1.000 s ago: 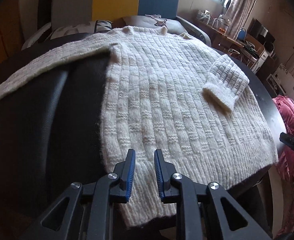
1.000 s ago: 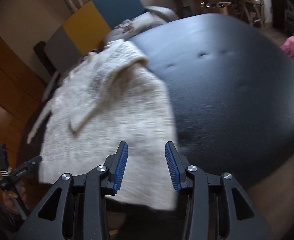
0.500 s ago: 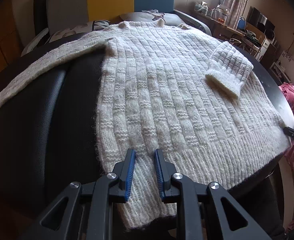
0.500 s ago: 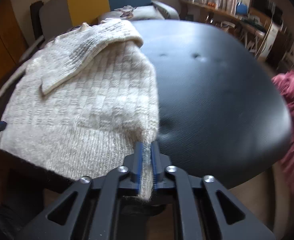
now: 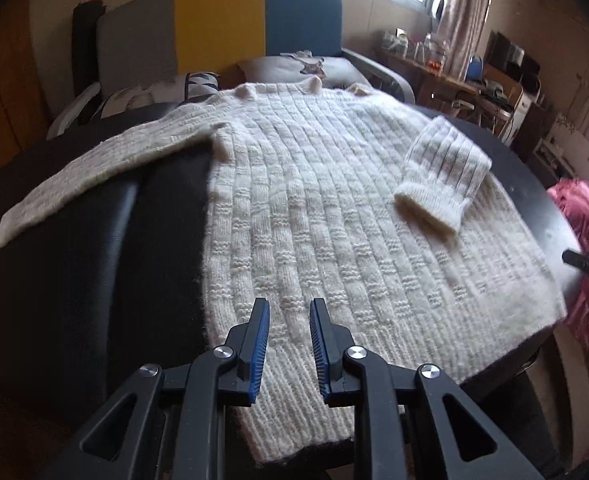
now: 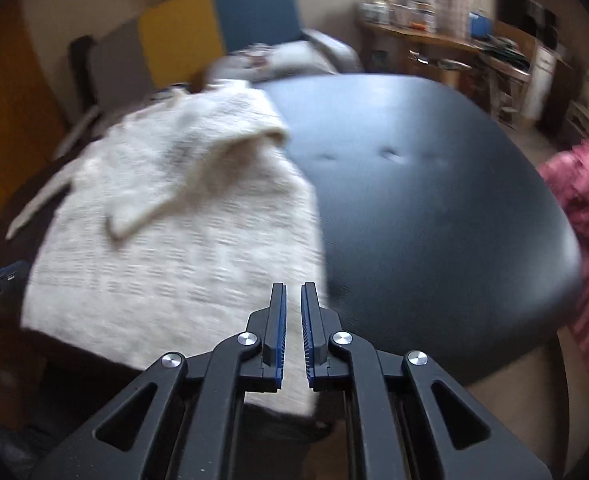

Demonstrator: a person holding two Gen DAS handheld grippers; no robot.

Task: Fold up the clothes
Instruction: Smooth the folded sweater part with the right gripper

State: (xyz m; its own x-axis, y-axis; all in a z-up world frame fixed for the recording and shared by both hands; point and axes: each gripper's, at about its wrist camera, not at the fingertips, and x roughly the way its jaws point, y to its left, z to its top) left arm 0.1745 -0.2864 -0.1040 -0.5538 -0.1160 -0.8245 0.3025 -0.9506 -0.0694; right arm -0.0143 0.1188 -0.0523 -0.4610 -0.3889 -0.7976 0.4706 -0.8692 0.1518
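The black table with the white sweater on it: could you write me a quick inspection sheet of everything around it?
Surface: black padded table, bare on one side.
Job's things: cream knit sweater lying flat; one sleeve folded onto its body, the other stretched out.
Clutter: pink garment at the table edge.
Grippers: left gripper over the hem, jaws apart; right gripper shut on the sweater's hem corner.
Cables: nothing seen.
Surroundings: grey, yellow and blue sofa, cluttered wooden shelf, curtained window.
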